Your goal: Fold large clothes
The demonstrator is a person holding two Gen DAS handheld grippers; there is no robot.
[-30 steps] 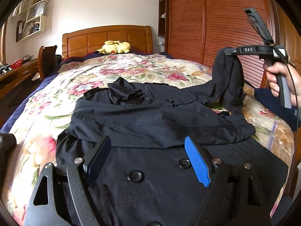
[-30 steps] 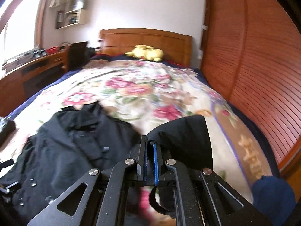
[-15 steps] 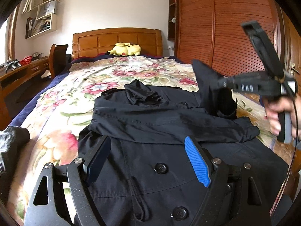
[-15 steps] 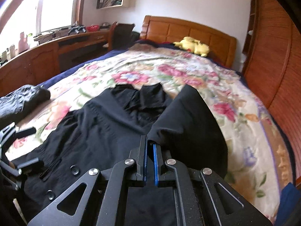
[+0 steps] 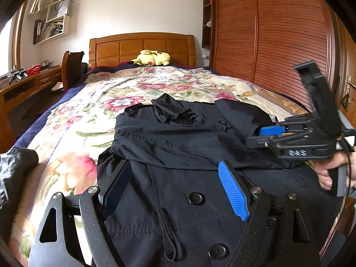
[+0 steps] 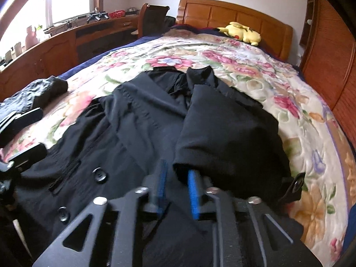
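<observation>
Now: black coat [image 5: 178,189] spread on the floral bedspread [image 5: 73,133].

Left of the left gripper [image 5: 175,187], whose fingers stand spread above the buttons, lies a dark bundle [image 5: 13,169]; ahead sits a yellow plush [image 5: 153,57]; rightward, the right gripper [image 6: 178,184], blurred, seems parted beside the sleeve [image 6: 227,138].

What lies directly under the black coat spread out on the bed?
Under the black coat lies the floral bedspread, showing all around it. Whatever sits beneath the coat's middle is covered, as is the underside of its folded sleeve.
</observation>
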